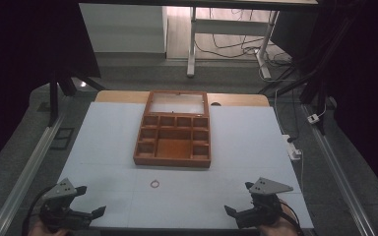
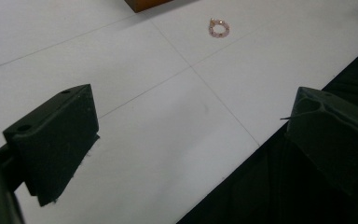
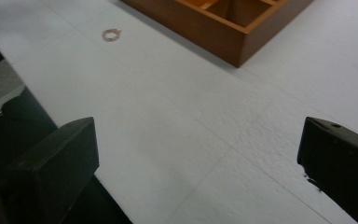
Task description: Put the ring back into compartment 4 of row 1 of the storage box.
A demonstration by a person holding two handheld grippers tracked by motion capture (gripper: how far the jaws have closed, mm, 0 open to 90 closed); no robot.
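Both grippers, left gripper and right gripper, have jaws wide apart; a small ring lies between them near the wooden box.

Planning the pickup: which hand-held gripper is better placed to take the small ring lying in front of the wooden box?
Left, narrowly. The small pinkish beaded ring lies nearer the left hand-held gripper than the right hand-held gripper. Both are open, with bare white table between.

Dim room, dark at left and right edges; white table lit evenly from above, brighter floor far behind. Soft shadows, no glare. Gripper views grainy, near jaws slightly blurred
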